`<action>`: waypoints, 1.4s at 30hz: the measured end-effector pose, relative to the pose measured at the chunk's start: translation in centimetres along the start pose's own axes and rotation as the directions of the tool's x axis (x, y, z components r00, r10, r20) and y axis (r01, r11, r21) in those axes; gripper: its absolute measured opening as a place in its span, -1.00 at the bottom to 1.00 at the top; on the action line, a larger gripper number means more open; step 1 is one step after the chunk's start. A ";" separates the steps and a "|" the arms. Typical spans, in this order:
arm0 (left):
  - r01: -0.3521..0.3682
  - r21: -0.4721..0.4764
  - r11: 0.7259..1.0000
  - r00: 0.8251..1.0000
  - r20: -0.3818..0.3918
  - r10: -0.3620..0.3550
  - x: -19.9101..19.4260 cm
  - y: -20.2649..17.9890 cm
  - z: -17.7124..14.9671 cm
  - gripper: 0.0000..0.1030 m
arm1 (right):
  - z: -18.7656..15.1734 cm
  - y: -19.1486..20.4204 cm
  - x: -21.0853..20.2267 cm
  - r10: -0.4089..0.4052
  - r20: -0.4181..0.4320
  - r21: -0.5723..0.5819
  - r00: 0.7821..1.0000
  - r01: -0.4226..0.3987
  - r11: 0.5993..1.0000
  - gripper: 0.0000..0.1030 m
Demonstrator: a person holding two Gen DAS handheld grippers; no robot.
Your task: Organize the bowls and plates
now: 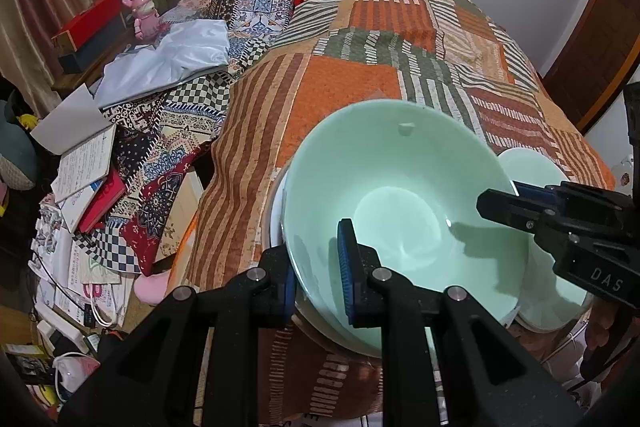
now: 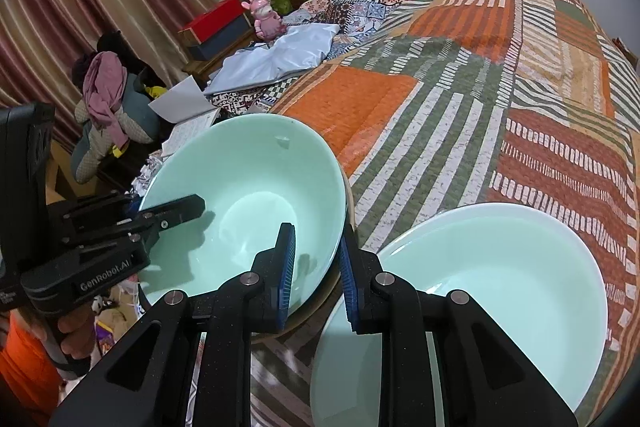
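A mint green bowl (image 1: 400,203) sits tilted over a white dish (image 1: 276,223) on the patchwork quilt; it also shows in the right wrist view (image 2: 248,195). My left gripper (image 1: 318,267) straddles its near-left rim, one pad inside, one outside, pinching the wall. My right gripper (image 2: 318,267) straddles the bowl's right rim the same way; it enters the left wrist view (image 1: 520,203) from the right. A second mint bowl or deep plate (image 2: 500,291) lies on the quilt to the right, also visible behind the right gripper (image 1: 532,163).
The quilt (image 1: 360,75) covers a bed that stretches away toward the wall. Left of it lie papers and books (image 1: 80,163), a white bag (image 1: 172,55), a pink toy (image 1: 144,15) and boxes. A wooden door (image 1: 600,47) is at right.
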State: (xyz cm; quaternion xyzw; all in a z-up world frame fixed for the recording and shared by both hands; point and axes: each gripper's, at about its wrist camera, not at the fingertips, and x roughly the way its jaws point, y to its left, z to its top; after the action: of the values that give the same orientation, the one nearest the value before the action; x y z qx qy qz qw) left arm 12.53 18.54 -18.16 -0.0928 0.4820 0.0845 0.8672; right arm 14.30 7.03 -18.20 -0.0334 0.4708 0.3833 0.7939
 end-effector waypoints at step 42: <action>0.093 -0.130 0.987 0.993 -0.055 -0.101 1.9 2.1 -2.9 -0.07 | -1.0 0.5 1.6 -0.023 -0.040 -0.043 0.999 0.022 0.999 -0.41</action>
State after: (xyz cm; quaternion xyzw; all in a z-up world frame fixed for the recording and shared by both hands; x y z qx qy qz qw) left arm 10.67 19.97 -21.40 -0.1738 0.4971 0.0698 0.8472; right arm 13.71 7.86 -19.82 -0.0635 0.4779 0.3837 0.7877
